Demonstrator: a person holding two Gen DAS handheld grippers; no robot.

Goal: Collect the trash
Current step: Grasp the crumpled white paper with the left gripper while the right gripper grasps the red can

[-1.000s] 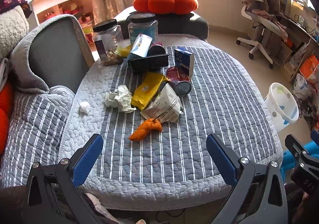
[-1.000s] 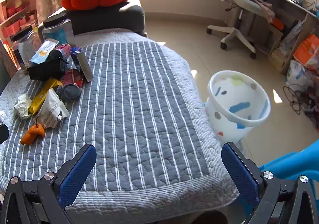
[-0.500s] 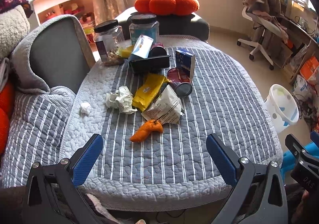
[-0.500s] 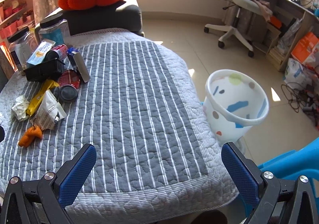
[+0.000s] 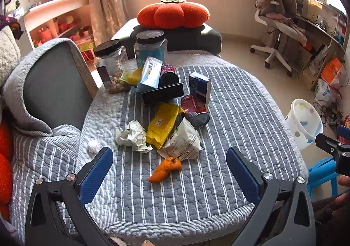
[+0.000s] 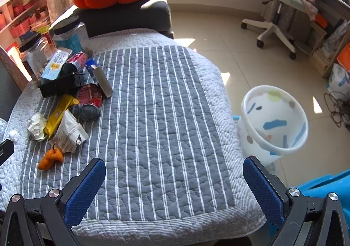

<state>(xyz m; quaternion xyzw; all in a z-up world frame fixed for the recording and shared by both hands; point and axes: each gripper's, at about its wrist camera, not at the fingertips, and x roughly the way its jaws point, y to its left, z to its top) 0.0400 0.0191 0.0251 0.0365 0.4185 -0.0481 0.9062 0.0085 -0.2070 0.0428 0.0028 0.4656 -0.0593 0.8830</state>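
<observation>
Two grippers, both empty with their jaws spread wide, so nothing's been picked up yet and this looks like the very start: lining up on the first piece of trash. The left gripper [image 5: 169, 171] hovers over the near edge of the grey quilted table cover with white stripes [image 5: 229, 128], and the small orange peel scrap [image 5: 165, 169] sits almost dead centre between its blue pads. Just behind that there's the crinkled white snack bag [image 5: 182, 142], the yellow foil wrapper [image 5: 163, 122], the crumpled white paper ball [image 5: 133, 135] and a tiny white tissue wad [image 5: 93, 146] off to the side. The right gripper [image 6: 174, 184] points over the bare half of the cover, with the white plastic bin with coloured blotches [image 6: 273, 123] on the floor just beside the table's right edge.

My guess for the next move: the left one drops down onto the orange scrap and pinches it low, since it's small and lies flat on soft fabric. Then it has to cross the whole table to reach the bin.
</observation>
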